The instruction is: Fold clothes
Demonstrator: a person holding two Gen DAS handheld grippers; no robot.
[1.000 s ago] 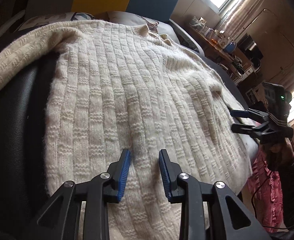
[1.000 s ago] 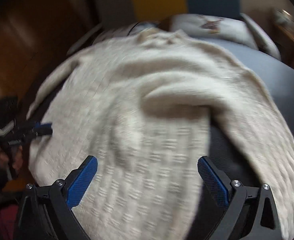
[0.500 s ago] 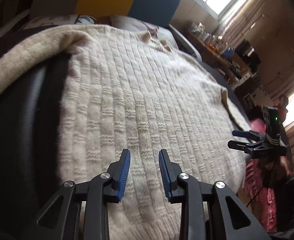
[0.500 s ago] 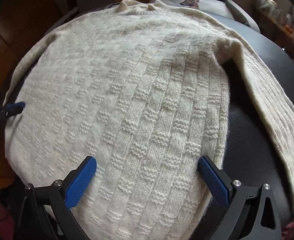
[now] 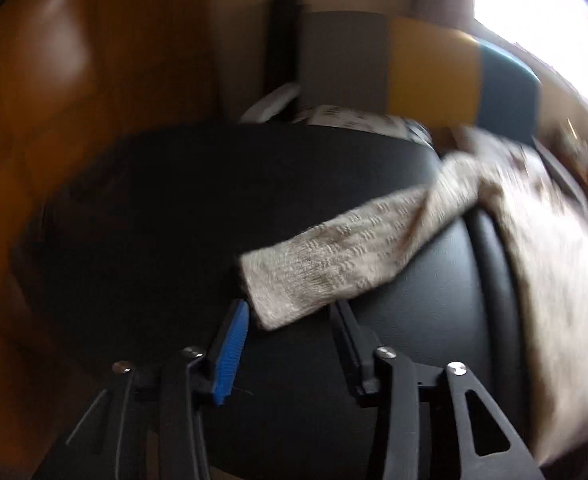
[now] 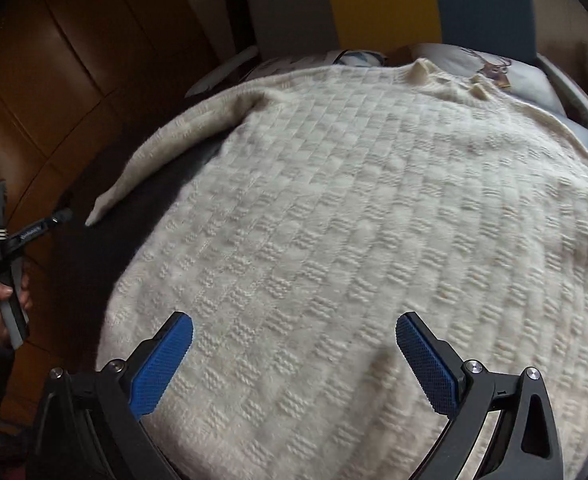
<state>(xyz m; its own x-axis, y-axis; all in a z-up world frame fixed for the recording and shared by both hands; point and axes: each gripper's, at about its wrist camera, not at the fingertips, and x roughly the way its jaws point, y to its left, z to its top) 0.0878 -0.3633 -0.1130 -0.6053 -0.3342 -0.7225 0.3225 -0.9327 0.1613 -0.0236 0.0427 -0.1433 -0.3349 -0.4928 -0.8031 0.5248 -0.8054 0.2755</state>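
Cream chunky-knit sweater [image 6: 353, 220] lies spread flat, front panel up, over a black padded leather surface [image 5: 174, 220], collar at the far end near the pillows [image 6: 493, 64]; its left sleeve [image 5: 333, 272] lies out sideways on the black leather. Left gripper [image 5: 290, 316] is lined up right at the sleeve cuff [image 5: 278, 304], jaws opening, cuff end between the fingers but not pinched yet. Right gripper [image 6: 294, 344] hovers released, jaws wide, over the hem area of the body, grasping nothing. Step looks like: grab sleeve, fold across body. To do well: push in deeper so both knit layers sit between the pads, clench on the ribbed cuff, lift only slightly, carry the sleeve straight across; right could pin the body so it doesn't drag
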